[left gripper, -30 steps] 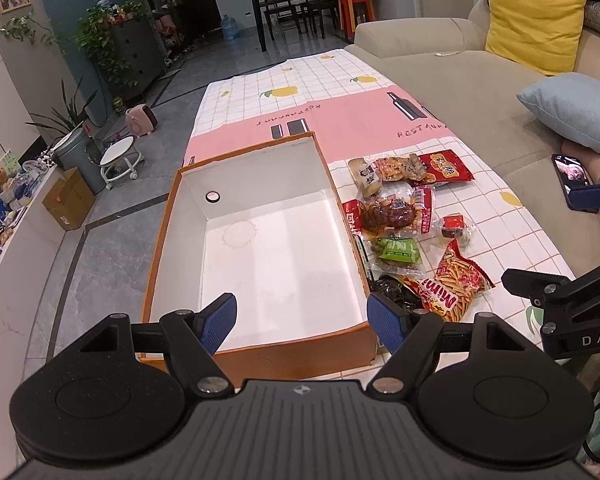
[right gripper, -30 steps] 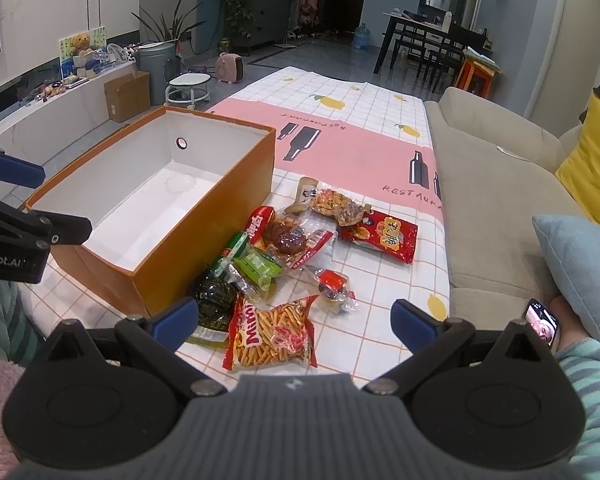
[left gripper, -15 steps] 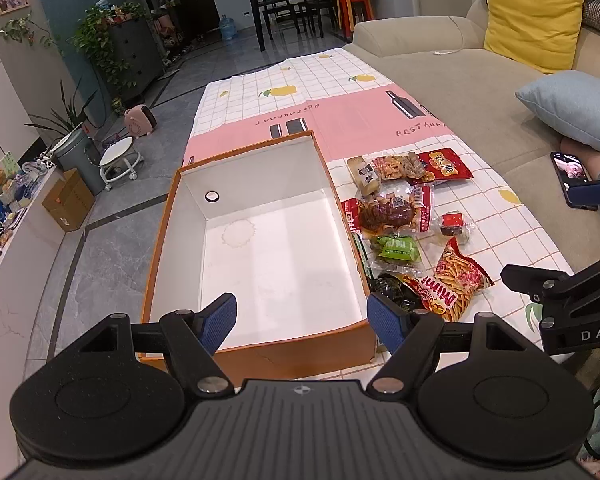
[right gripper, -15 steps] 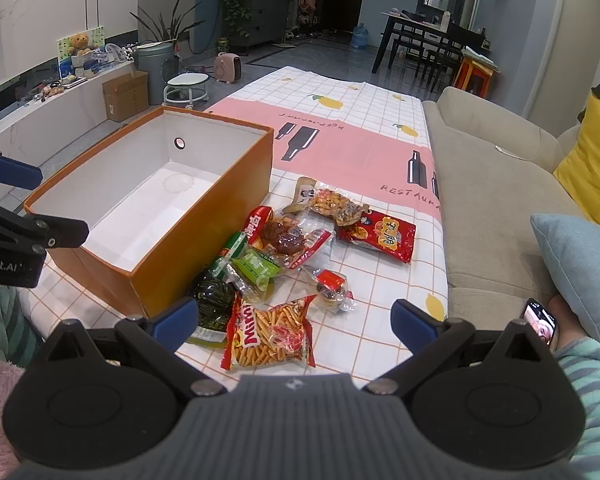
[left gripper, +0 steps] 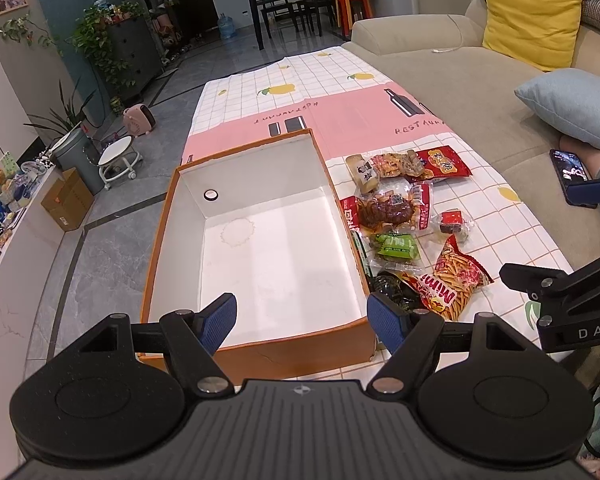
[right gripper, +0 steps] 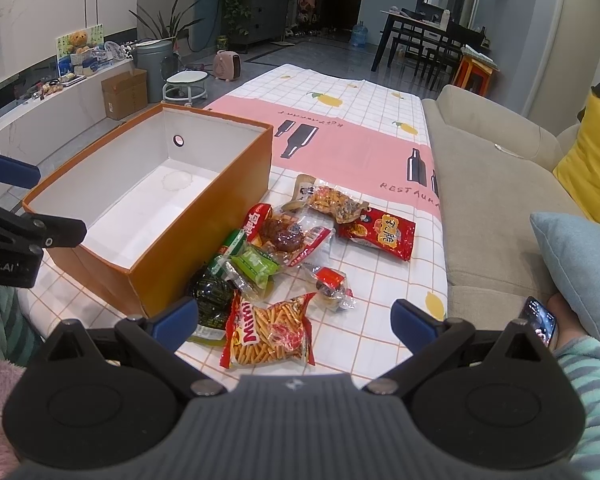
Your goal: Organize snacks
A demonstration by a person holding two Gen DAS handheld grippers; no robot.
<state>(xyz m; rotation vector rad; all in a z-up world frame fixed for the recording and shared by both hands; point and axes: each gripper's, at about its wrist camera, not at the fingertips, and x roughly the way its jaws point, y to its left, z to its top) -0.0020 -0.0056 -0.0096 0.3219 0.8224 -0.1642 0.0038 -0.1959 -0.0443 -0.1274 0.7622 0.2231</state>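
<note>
An orange box (left gripper: 256, 350) (right gripper: 204, 240) with a white, bare inside stands on the tablecloth. Several snack packets lie to its right: a Mimi fries bag (left gripper: 454, 284) (right gripper: 268, 330), a green packet (left gripper: 396, 247) (right gripper: 256, 266), a dark packet (right gripper: 210, 294), a clear pack of brown meat (left gripper: 386, 210) (right gripper: 286, 236), a red bag (left gripper: 444, 164) (right gripper: 380, 232) and a small red-topped packet (left gripper: 452, 222) (right gripper: 330, 282). My left gripper (left gripper: 302, 318) hangs open over the box's near end. My right gripper (right gripper: 294, 318) stands open above the fries bag. Nothing is held.
The checked and pink tablecloth (left gripper: 340, 92) runs away from me. A beige sofa (left gripper: 460, 76) with a blue cushion (left gripper: 572, 100) and a yellow one lies along the right edge. A person's hand holds a phone (right gripper: 538, 320) at the right.
Both views have drifted only slightly; the packets and the box stay where they were. Both grippers remain open.
</note>
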